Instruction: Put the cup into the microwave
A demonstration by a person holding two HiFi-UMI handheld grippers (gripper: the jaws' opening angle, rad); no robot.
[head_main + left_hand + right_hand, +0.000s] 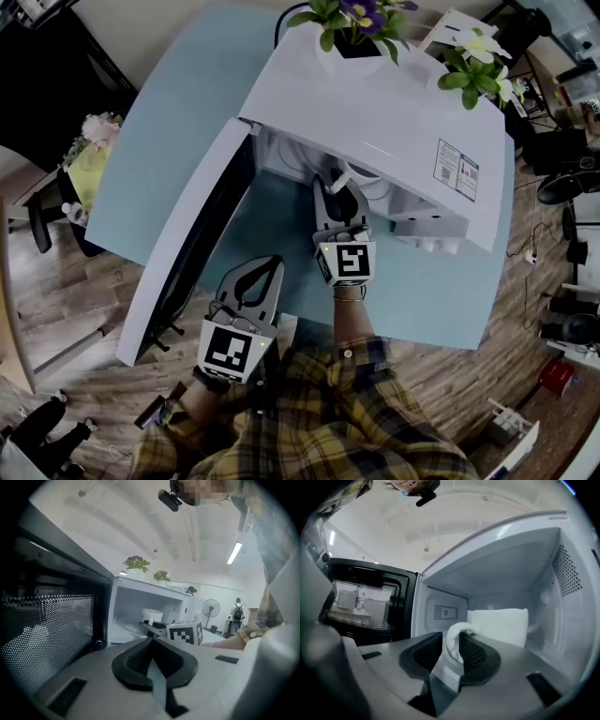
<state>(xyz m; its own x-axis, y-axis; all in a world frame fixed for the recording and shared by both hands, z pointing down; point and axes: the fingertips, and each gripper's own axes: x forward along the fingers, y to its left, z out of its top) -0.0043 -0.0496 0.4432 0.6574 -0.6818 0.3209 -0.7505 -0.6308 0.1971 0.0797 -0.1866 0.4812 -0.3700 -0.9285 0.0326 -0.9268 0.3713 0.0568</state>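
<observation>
The white cup (501, 625) stands inside the open white microwave (394, 122), on its floor toward the back. My right gripper (450, 641) reaches level into the cavity. The cup's handle (454, 637) sits between its jaws, with a thin gap at the left pad, so the jaws stand open around it. In the head view the right gripper (336, 183) disappears under the microwave's top edge. My left gripper (255, 267) hangs back over the table in front of the microwave door (187, 244), shut with nothing in it. From the left gripper view (151, 641) the cup (151, 616) shows inside the cavity.
The door swings out to the left, its mesh window (47, 634) close beside my left gripper. Two potted plants (356, 19) (473, 66) stand on the microwave. The light-blue table (169, 122) ends near my body. A fan (211, 607) and people stand far off.
</observation>
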